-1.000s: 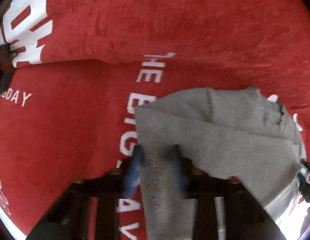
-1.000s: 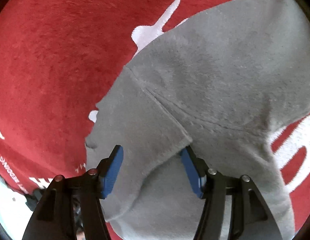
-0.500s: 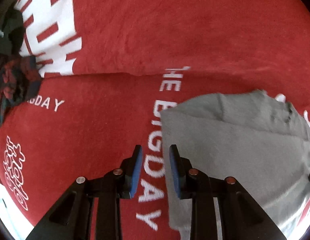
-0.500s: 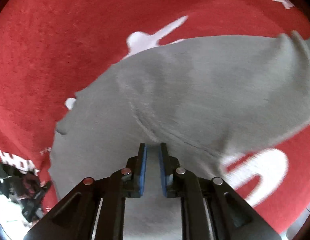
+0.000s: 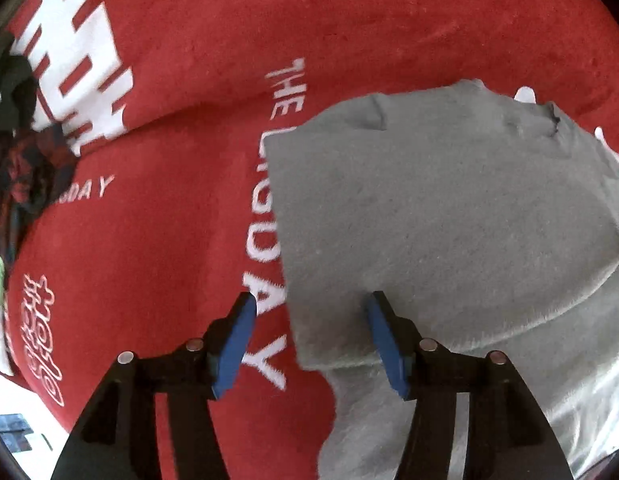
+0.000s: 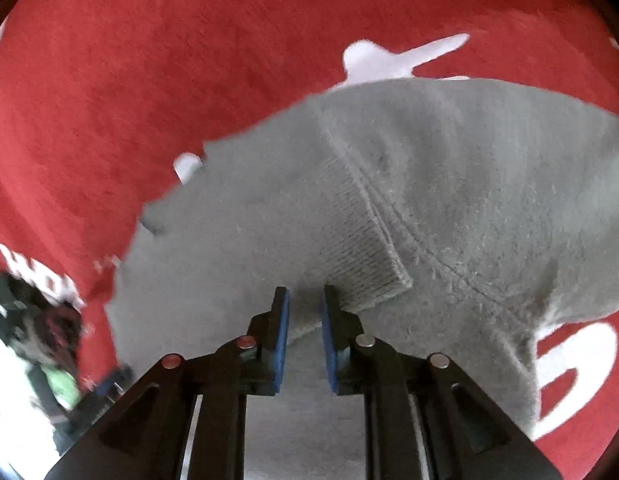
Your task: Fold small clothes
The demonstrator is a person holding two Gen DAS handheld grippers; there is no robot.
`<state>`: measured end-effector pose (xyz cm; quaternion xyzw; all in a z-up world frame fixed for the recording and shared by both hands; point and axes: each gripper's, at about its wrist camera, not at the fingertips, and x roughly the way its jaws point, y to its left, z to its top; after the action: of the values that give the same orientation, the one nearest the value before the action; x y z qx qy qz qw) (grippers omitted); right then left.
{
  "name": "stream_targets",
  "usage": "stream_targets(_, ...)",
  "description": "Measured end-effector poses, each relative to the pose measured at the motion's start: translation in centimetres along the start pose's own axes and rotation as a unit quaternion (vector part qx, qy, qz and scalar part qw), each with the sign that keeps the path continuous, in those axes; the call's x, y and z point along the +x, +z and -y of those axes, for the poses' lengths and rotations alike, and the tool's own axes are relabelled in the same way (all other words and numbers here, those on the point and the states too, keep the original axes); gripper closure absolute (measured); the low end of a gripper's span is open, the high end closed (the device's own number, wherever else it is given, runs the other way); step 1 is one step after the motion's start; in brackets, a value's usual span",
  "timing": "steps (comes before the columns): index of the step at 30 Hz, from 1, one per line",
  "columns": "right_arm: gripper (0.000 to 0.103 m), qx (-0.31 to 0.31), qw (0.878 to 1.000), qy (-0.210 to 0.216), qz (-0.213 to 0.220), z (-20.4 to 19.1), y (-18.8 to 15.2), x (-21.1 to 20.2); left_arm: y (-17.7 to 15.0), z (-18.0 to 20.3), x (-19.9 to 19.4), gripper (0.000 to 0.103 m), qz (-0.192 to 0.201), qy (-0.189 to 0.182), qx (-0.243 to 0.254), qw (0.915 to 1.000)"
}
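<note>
Since a second ago my left tongs (image 5: 309,332) let go of the grey garment (image 5: 449,220); jaws opening, nothing pinched. Right tongs (image 6: 303,320), narrowly parted and opening, straddle its fold on the red cloth (image 5: 157,240).

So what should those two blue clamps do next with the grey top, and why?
Probably the left gripper, jaws opening and empty astride the edge of the grey garment, should close on that edge. The right gripper, opening slightly, has cloth between its pads, so both could then lift a fold.
</note>
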<state>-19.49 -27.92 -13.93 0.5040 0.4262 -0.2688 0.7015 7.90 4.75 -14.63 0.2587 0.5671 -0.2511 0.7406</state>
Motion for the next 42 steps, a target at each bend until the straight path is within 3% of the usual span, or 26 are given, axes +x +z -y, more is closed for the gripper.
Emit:
stream_targets(4, 0.084, 0.029, 0.999, 0.018, -0.017, 1.4, -0.4, -0.8, 0.2, -1.2, 0.3, 0.043, -0.013, 0.001, -0.011, 0.9999)
stream_targets(8, 0.067, 0.050, 0.998, 0.043, -0.017, 2.5, -0.9, -2.4, 0.5, -0.9, -0.2, 0.043, -0.024, 0.018, -0.014, 0.9995)
stream_targets(12, 0.047, 0.053, 0.997, 0.056, -0.023, 2.9, -1.8, -3.4, 0.1, 0.4, -1.7, 0.043, -0.031, -0.007, -0.017, 0.9993)
stream_targets(19, 0.033, 0.058, 0.993, 0.090, -0.045, 3.4, -3.6, -4.2, -0.6, 6.9, -3.5, 0.043, -0.045, -0.062, 0.027, 0.9967)
stream_targets(21, 0.023, 0.057, 0.992, 0.102, -0.047, 3.4, -3.9, -4.5, -0.9, 9.0, -4.0, 0.043, -0.048, -0.072, 0.042, 0.9953)
stream_targets(22, 0.023, 0.057, 0.992, 0.107, -0.047, 3.4, -4.0, -4.8, -1.1, 9.9, -4.2, 0.038, -0.047, -0.076, 0.050, 0.9948)
stream_targets(23, 0.023, 0.057, 0.991, 0.110, -0.047, 3.4, -4.1, -4.9, -1.2, 10.8, -4.5, 0.018, -0.045, -0.079, 0.056, 0.9943)
stream_targets(25, 0.023, 0.057, 0.990, 0.117, -0.045, 3.6, -4.3, -5.4, -1.3, 12.5, -5.3, 0.004, -0.031, -0.090, 0.064, 0.9934)
stream_targets(28, 0.023, 0.065, 0.989, 0.123, -0.044, 4.3, -4.4, -6.0, -1.4, 14.8, -5.9, 0.004, -0.030, -0.100, 0.085, 0.9909)
stream_targets(30, 0.013, 0.073, 0.989, 0.126, -0.040, 5.1, -4.4, -6.5, -1.4, 16.0, -6.0, 0.004, -0.035, -0.102, 0.095, 0.9896)
stream_targets(42, 0.013, 0.116, 0.986, 0.119, -0.011, 12.2, -4.1, -10.8, -1.2, 22.9, -5.0, 0.004, -0.079, -0.116, 0.133, 0.9811)
